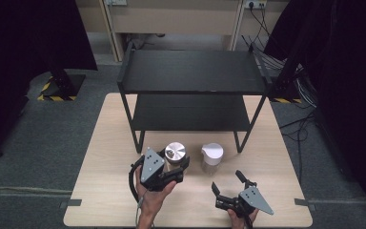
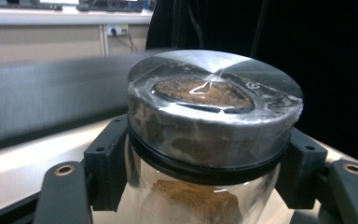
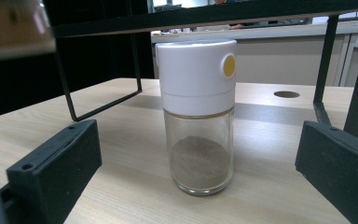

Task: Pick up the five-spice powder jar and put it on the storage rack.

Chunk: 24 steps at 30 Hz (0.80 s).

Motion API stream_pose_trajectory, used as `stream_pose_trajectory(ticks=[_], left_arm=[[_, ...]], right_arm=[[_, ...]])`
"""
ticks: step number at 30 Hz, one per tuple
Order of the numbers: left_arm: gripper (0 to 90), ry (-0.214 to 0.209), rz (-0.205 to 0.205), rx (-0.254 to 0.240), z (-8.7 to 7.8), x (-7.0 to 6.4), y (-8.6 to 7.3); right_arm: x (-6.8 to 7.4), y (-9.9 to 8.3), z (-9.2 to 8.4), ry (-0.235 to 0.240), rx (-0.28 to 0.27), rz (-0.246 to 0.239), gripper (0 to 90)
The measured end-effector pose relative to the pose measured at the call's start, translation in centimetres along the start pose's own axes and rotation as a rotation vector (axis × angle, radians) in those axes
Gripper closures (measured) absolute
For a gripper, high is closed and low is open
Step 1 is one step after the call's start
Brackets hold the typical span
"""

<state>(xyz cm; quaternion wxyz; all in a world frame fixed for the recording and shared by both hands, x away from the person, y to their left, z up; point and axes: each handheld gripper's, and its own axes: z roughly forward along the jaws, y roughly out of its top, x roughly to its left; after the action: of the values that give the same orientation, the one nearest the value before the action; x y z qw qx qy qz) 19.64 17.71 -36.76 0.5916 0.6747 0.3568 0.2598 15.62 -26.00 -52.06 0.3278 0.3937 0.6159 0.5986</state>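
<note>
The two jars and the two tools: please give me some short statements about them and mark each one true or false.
1. The left tool is closed on the jar with the metal lid. True.
2. The white-lidded jar lies on its side. False: it stands upright on the table.
3. The right tool holds the white-lidded jar. False: its jaws stand open, apart from the jar.
4. Both jars contain brown powder. True.
5. The white-lidded jar stands on the black shelf rack. False: it is on the table, in front of the rack.
</note>
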Motion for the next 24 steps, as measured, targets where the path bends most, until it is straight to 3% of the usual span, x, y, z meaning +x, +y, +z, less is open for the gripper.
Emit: stream_pose_trajectory(ticks=[6, 12, 24], left_arm=[[30.6, -0.037, 0.024, -0.009, 0.3, 0.7, 3.7], [30.6, -0.094, 0.019, -0.017, 0.7, 2.3, 7.5], [30.6, -0.154, 0.001, 0.017, 2.4, 5.3, 14.2]], right_arm=[[0.0, 0.0, 0.0, -0.001, -0.001, -0.004, 0.4], [0.0, 0.0, 0.0, 0.000, 0.002, -0.004, 0.4], [0.0, 0.1, 0.1, 0.001, 0.004, -0.002, 0.4]])
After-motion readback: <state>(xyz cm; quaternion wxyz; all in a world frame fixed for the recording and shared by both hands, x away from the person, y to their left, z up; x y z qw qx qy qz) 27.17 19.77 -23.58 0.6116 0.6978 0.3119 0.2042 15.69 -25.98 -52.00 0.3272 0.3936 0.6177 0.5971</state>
